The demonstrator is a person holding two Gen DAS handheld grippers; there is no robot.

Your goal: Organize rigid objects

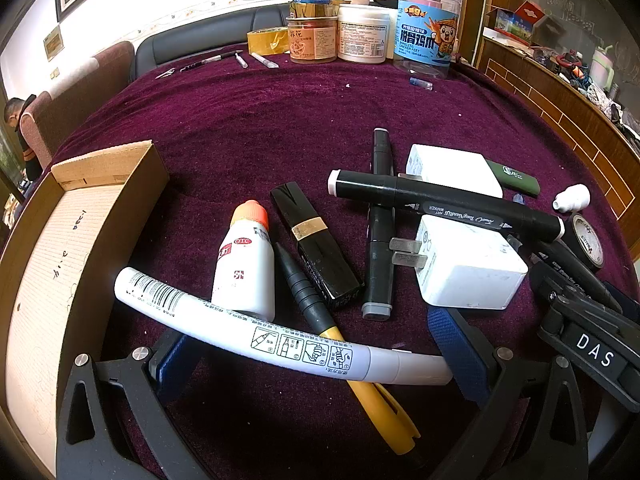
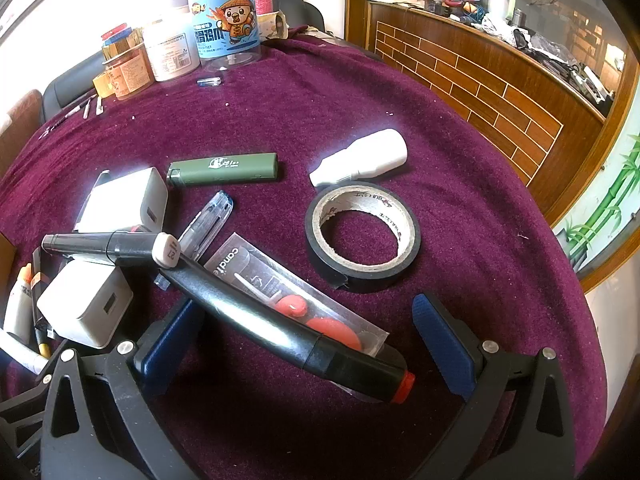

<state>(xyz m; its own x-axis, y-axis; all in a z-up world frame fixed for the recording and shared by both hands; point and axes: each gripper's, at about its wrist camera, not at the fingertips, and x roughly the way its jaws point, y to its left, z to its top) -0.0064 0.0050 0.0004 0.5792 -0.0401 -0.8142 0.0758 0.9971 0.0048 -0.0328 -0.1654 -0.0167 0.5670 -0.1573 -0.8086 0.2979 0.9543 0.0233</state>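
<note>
A pile of small rigid items lies on the purple cloth. My left gripper (image 1: 316, 352) is open, its blue pads (image 1: 460, 352) either side of a white paint marker (image 1: 260, 328) that lies over a yellow-black pen (image 1: 340, 344). Beyond it lie a white bottle with an orange cap (image 1: 246, 264), a black-gold lipstick box (image 1: 316, 244), black markers (image 1: 444, 204) and white chargers (image 1: 468, 264). My right gripper (image 2: 312, 332) is open around a black marker with a red end (image 2: 288, 320) lying on a clear packet (image 2: 304, 300).
An open cardboard box (image 1: 60, 248) stands at the left. A black tape roll (image 2: 362, 236), a green lighter (image 2: 224, 168), a white cap (image 2: 360, 160) and a clear pen (image 2: 208, 224) lie nearby. Jars (image 1: 424, 28) stand at the far edge. A wooden counter (image 2: 480, 80) is on the right.
</note>
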